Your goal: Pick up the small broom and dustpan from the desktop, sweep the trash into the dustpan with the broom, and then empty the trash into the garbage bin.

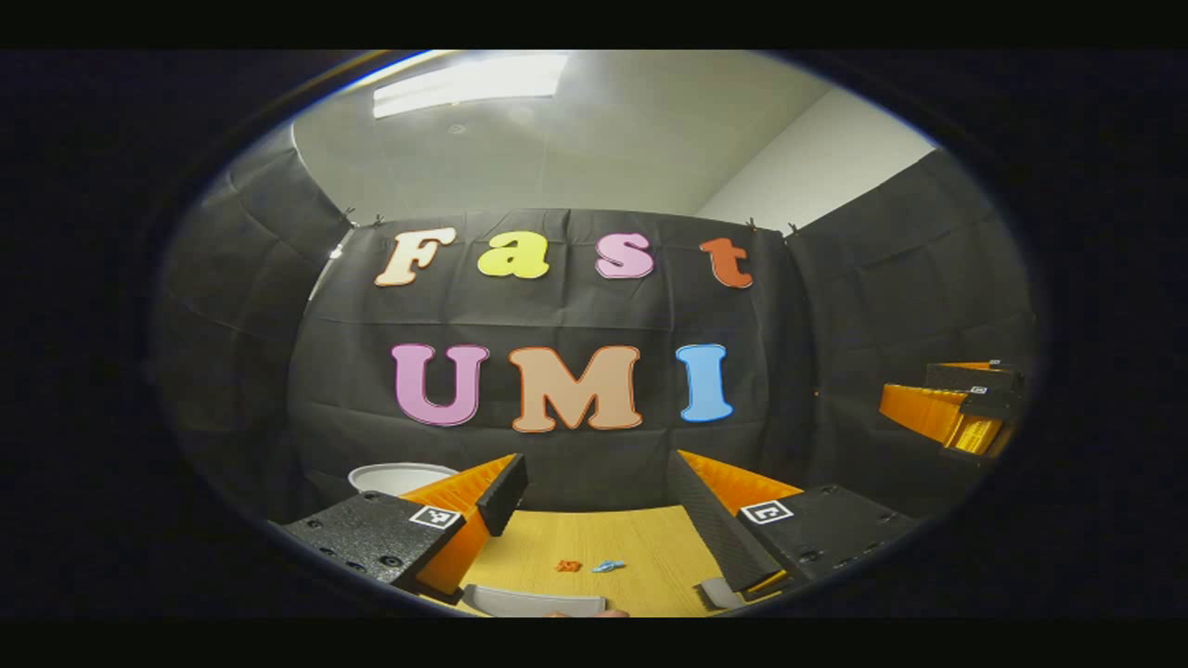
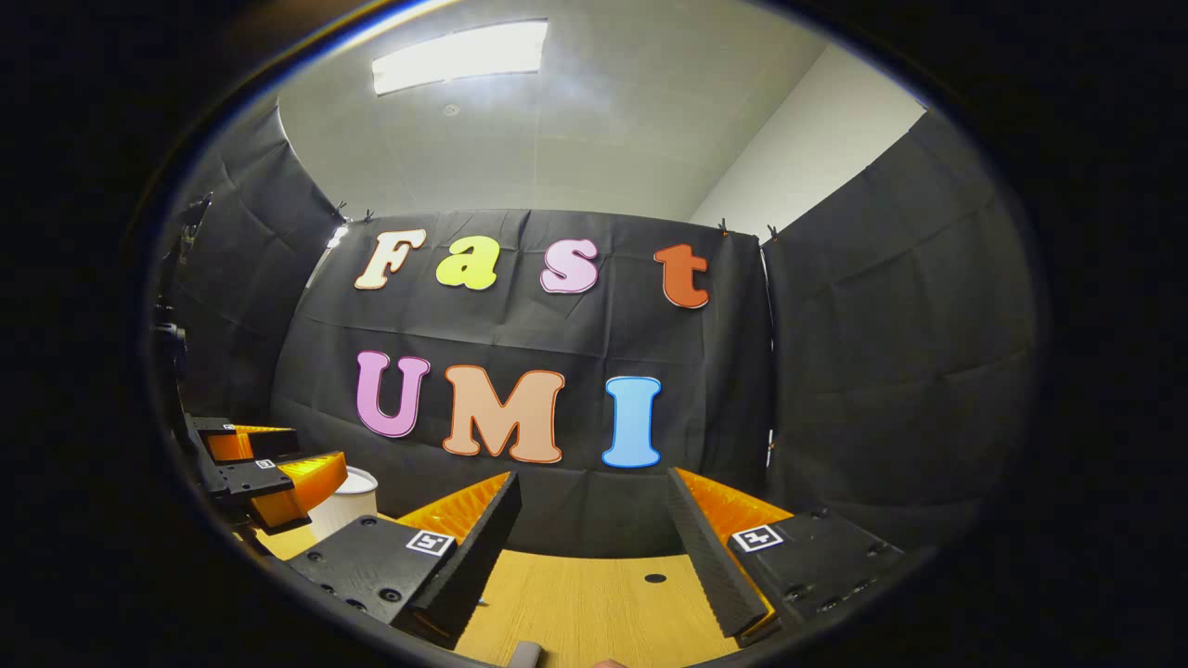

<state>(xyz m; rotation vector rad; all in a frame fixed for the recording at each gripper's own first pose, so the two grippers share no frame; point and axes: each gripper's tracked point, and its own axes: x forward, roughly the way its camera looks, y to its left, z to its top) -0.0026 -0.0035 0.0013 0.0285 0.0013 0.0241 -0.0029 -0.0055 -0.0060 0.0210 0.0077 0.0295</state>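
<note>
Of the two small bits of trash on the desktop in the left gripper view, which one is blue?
The right-hand bit is blue, long and flat. The left bit beside it is orange-red and stubbier. Both lie on the wooden desktop between the open left gripper fingers.

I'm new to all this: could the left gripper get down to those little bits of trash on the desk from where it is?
Probably yes. The left gripper is open, and the trash bits lie on the bare wooden desktop straight ahead between its fingers, with nothing in between.
</note>
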